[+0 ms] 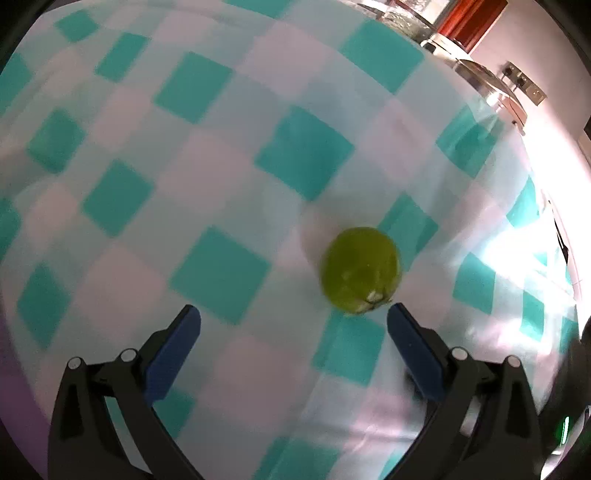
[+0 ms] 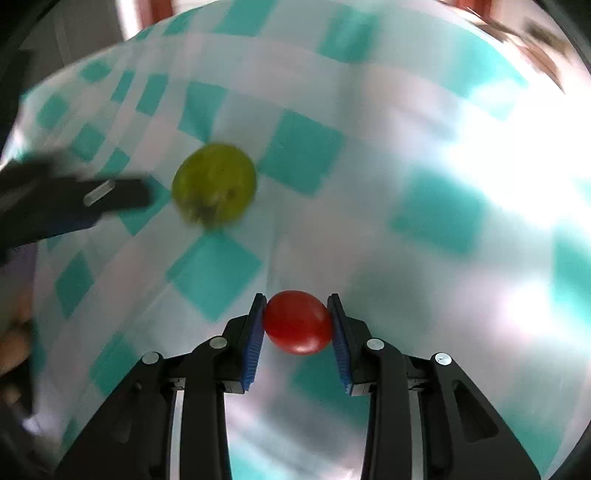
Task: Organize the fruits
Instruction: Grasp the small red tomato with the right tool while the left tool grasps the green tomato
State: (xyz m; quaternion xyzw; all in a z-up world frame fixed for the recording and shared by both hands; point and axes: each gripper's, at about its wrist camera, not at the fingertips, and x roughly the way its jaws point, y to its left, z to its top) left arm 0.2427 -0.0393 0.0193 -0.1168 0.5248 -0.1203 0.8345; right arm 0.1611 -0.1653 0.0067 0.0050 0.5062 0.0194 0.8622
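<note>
A green lime [image 1: 360, 271] lies on the teal-and-white checked cloth [image 1: 221, 184], just ahead of my left gripper [image 1: 293, 314], near its right finger. That gripper stands open with nothing between its blue pads. In the right wrist view my right gripper [image 2: 297, 308] is shut on a small red tomato [image 2: 298, 322], both blue pads pressed against its sides above the cloth [image 2: 406, 221]. The same lime [image 2: 214, 186] shows farther off at the upper left, with the left gripper's finger [image 2: 110, 195] just left of it, blurred.
Glass jars and an orange-red object [image 1: 469, 22] stand along the table's far edge, with a wall socket [image 1: 524, 81] behind. Strong glare washes out the cloth's right side. A hand [image 2: 14, 343] shows at the left edge of the right wrist view.
</note>
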